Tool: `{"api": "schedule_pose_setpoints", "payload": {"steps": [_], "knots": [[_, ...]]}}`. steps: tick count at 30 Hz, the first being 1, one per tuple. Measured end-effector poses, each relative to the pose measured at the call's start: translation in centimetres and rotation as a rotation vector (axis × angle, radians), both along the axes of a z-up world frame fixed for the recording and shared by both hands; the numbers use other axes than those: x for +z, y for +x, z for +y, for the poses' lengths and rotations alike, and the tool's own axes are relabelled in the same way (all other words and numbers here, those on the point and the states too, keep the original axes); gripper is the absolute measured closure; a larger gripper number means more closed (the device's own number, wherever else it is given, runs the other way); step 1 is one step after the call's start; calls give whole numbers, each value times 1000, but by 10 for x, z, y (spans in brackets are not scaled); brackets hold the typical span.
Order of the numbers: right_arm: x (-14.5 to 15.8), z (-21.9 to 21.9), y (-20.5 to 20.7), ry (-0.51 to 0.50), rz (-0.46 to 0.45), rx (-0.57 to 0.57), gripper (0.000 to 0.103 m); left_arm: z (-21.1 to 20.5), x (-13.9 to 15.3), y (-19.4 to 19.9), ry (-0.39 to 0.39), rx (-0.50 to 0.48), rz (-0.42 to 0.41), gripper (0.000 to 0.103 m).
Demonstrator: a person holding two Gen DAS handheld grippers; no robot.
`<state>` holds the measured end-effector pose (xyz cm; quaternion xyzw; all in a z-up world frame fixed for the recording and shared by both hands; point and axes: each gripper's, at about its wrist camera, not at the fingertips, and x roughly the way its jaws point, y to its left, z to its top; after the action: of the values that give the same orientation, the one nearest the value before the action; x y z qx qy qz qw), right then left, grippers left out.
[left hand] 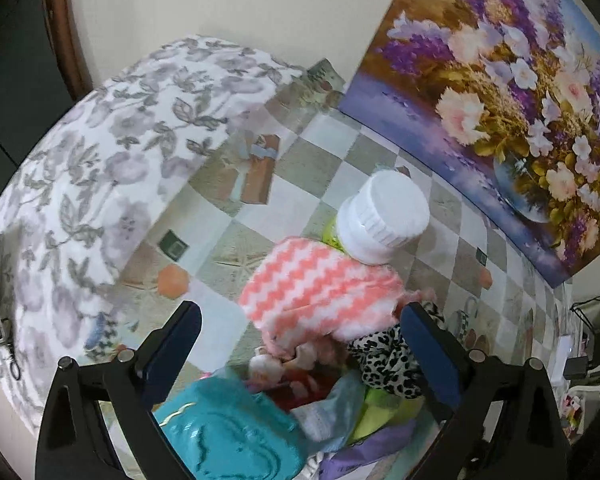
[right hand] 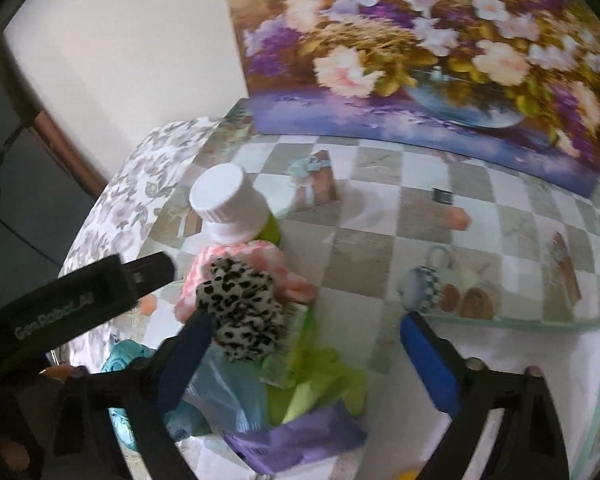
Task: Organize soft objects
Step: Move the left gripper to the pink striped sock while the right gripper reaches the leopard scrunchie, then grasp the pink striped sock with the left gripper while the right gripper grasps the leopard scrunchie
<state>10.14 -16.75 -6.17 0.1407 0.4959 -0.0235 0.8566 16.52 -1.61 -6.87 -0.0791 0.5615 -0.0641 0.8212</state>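
Over at nine o'clock in the left wrist view sits a grey-flowered cushion (left hand: 100,168), big and squashy, resting on the checked table (left hand: 324,160), and just inside it the left tongs (left hand: 300,344) hang spread wide, nothing between the pads, pointing steeply down at the heap; moving in, dead centre, there's the pink zigzag cloth (left hand: 320,292), fluffy and light by the look of it, bunched against a white-capped bottle (left hand: 384,216) at one o'clock from it, the one stiff thing in the pile; the cloth should squash flat under any squeeze, so I'd pinch a thick fold at its near edge rather than skim the top; low at six o'clock lies a teal padded piece (left hand: 228,436), and at four o'clock of the cloth a leopard-print scrunchie (left hand: 384,364), touching the inner face of the left tongs' right finger; swing to the right wrist view and the right tongs (right hand: 304,344) are also spread, holding nothing, the scrunchie just beside the left-hand pad (right hand: 192,344), an easy springy ring to nip by its rim; below it crinkly green packets (right hand: 316,380) and a purple packet (right hand: 300,436), likely slippery; far right, the flower painting (right hand: 440,52) leans at twelve o'clock
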Motion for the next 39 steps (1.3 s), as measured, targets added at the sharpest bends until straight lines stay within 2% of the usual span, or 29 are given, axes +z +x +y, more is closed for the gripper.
{"api": "schedule_pose_setpoints", "payload": {"steps": [2,4,6,15,21,23,26,28,34,39], "knots": [[-4,3,3,27,-6,24,25,-6,-5,2,-1,-17,7,5],[-6,5,4,34,-11,43,38,-12,-9,2,-15,-35,19,12],[-10,5,5,46,-5,52,53,-15,-12,3,-29,-45,24,14],[-38,-14,6,143,44,20,71,-30,-23,2,-5,-83,28,15],[-54,-25,4,200,80,-2,76,-42,-33,2,27,-110,37,18],[-56,-27,4,211,81,-5,76,-47,-37,2,38,-124,40,27],[-58,-29,3,211,86,-3,76,-54,-43,2,54,-141,41,31],[-60,-30,4,212,91,-5,76,-58,-47,2,61,-148,41,44],[-61,-30,4,220,89,-4,76,-58,-56,3,58,-138,51,67],[-61,-28,4,212,82,6,76,-54,-57,4,40,-128,55,79]]}}
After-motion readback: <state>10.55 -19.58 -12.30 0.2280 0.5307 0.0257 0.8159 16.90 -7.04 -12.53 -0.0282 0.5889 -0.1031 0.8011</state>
